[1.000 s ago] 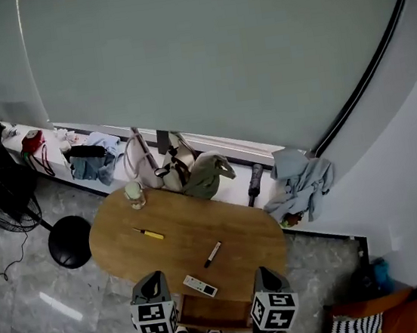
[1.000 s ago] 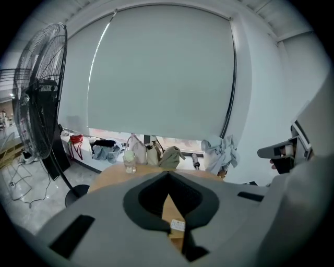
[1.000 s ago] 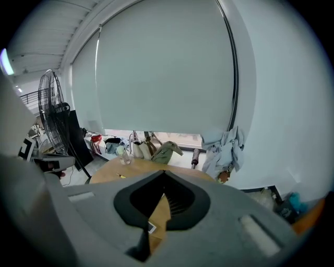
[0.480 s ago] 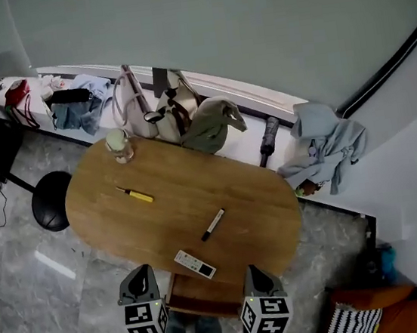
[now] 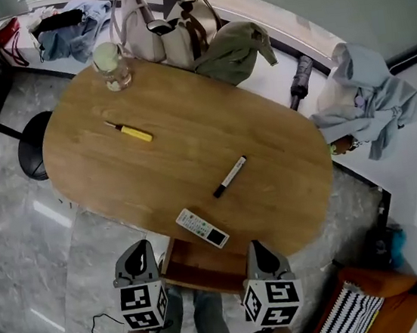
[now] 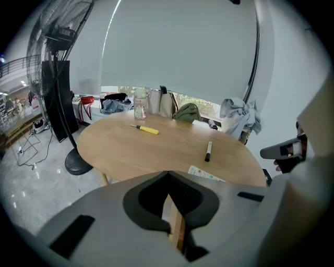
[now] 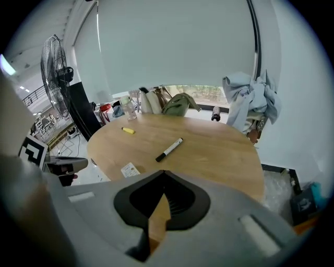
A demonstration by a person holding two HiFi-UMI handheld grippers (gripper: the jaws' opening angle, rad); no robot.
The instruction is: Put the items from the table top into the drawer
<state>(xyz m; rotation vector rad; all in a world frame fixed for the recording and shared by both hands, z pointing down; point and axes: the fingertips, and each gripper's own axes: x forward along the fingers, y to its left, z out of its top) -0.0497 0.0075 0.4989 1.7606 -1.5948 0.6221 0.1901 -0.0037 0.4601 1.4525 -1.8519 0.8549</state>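
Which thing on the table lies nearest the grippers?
The white remote, at the near edge; the marker, screwdriver and jar lie farther off.

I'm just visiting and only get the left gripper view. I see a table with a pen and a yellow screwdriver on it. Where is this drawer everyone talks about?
Observer: The head view shows it. A wooden drawer sticks out from under the near edge of the table.
Visitor: And the white thing half hidden at the table's edge?
Observer: That is a remote control. From above you can see all of it, lying flat near the edge just beyond the drawer.
Visitor: Is the right gripper holding anything?
Observer: No. Its own view shows its fingers together with nothing between them.
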